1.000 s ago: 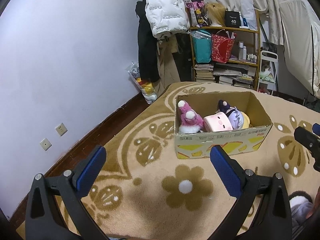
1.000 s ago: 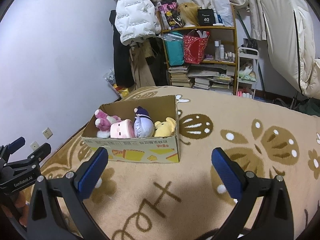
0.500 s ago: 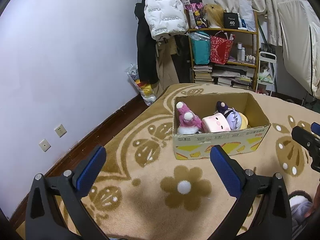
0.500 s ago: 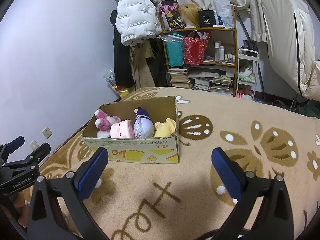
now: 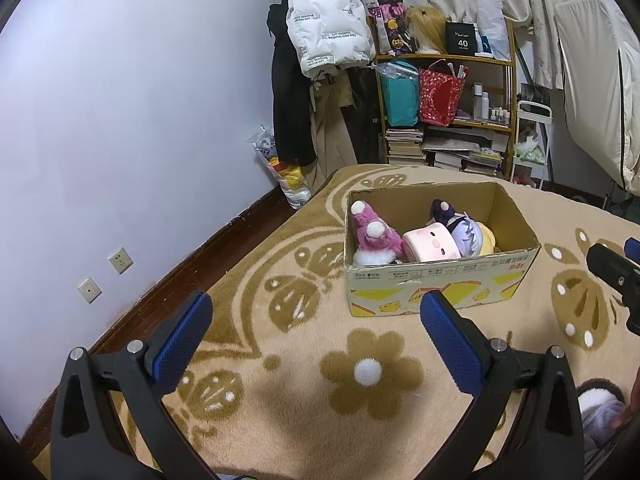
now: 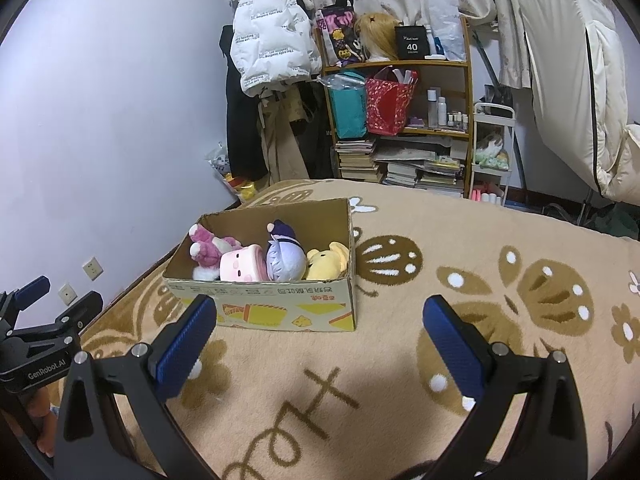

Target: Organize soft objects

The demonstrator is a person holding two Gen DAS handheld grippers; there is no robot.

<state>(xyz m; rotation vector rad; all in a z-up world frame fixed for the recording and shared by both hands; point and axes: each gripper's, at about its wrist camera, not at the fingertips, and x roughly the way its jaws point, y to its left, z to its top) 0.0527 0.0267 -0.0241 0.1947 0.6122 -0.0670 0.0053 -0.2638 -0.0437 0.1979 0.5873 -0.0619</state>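
Observation:
A cardboard box (image 5: 440, 284) (image 6: 264, 312) stands on the beige patterned carpet. In it lie a pink plush (image 5: 374, 236) (image 6: 210, 246), a pale pink square plush (image 5: 430, 244) (image 6: 242, 266), a purple-haired plush (image 5: 464, 228) (image 6: 284, 256) and a yellow plush (image 5: 488, 238) (image 6: 326, 266). My left gripper (image 5: 316, 338) is open and empty, held above the carpet short of the box. My right gripper (image 6: 320, 340) is open and empty, to the right of the left one and also short of the box.
A wooden shelf (image 6: 400, 120) with bags, books and bottles stands at the back wall beside hanging coats (image 5: 320, 40). The lilac wall (image 5: 120, 120) with sockets runs along the left. A fuzzy slipper (image 5: 600, 404) lies at the lower right.
Both grippers have drifted slightly back from the box and stay open. The plush toys in the box have not moved.

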